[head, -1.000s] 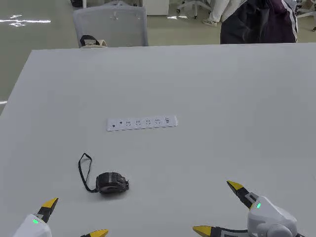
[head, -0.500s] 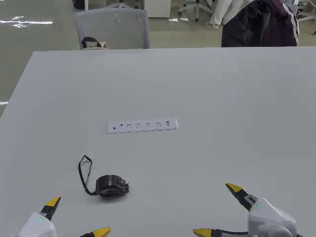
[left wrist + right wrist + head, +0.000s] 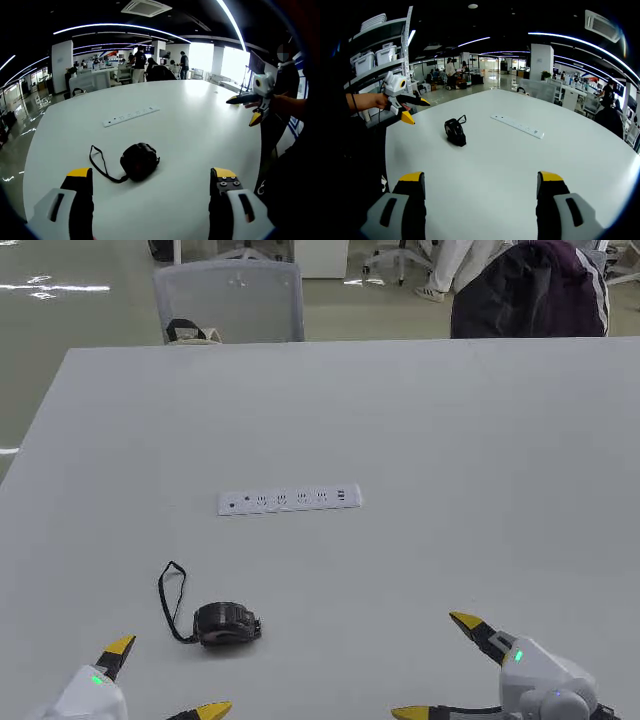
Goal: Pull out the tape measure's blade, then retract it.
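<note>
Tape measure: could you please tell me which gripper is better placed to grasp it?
Probably left: the tape measure lies just ahead of the open left gripper, roughly centred between its jaws in its view; the right gripper is farther away.

White tabletop (image 3: pixel 450 420): white power strip (image 3: pixel 290 500) mid-table; black tape measure (image 3: pixel 227 622) with loop strap (image 3: pixel 168 592), toward near-left corner.
</note>
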Demonstrator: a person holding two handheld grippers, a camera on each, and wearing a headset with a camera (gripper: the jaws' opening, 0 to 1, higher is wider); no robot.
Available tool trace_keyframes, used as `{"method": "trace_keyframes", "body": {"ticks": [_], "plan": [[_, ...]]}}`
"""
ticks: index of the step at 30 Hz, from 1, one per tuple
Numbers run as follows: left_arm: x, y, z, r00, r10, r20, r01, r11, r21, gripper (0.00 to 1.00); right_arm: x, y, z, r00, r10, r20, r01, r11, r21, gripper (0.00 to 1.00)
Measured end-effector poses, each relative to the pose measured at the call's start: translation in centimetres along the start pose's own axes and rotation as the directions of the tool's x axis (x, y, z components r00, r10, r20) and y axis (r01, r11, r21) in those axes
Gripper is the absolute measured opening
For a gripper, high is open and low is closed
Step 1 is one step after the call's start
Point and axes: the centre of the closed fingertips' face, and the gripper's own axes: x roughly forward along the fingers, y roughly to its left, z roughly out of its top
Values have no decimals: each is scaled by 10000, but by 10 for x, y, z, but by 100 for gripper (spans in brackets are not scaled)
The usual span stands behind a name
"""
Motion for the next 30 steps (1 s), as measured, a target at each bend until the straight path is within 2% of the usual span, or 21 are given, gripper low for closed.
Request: {"method": "trace_keyframes", "body": {"ticks": [7,15,17,23,26,30], "plan": [[13,10,-4,9995,-308,-38,309,9991,296,93,10,-2,0,9983,567,-141,-571,9978,-331,93],[28,12,-11,9952,-944,-259,960,9930,695,87,27,1,4,9886,1501,-68,-1503,9869,-587,89],[32,10,-10,9920,-1246,-220,1262,9870,992,86,32,0,3,9862,1646,-151,-1653,9838,-696,88],[44,15,-11,9867,-1593,-324,1623,9768,1400,79,45,0,1,9756,2164,-375,-2194,9679,-1227,81],[48,13,-12,9794,-1952,-515,2013,9637,1755,76,52,-3,5,9736,2272,-221,-2281,9646,-1326,77],[56,14,-16,9706,-2255,-838,2384,9485,2087,72,62,-6,4,9689,2451,-325,-2472,9571,-1514,74]]}}
